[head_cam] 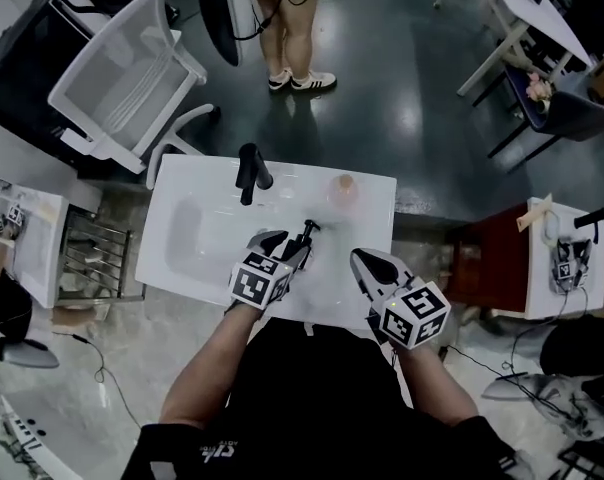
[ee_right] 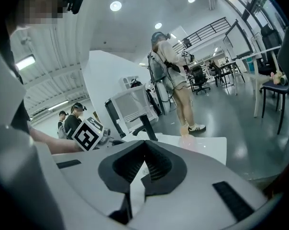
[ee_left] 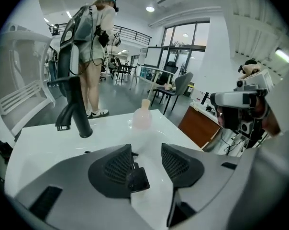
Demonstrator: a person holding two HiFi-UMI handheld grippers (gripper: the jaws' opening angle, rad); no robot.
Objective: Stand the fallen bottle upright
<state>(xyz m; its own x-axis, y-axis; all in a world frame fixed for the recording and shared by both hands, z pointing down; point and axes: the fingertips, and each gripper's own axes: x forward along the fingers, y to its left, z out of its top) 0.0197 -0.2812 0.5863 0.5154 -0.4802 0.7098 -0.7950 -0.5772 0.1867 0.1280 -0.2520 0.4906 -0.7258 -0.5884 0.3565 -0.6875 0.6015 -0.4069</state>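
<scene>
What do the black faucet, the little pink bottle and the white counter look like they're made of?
Black faucet: probably metal with a matte black coating, as it shows only dull highlights.
Pink bottle: likely frosted, translucent plastic, since light glows softly through it.
White counter: glossy ceramic or solid-surface material, judging by its smooth sheen and reflections.

Head view: person cut by top edge, legs and shoes only | bottle pale, outline faint | Right gripper view: bottle small, blurred | table mostly hidden behind right claw | Left gripper view: dark piece at left claw, kind unclear
</scene>
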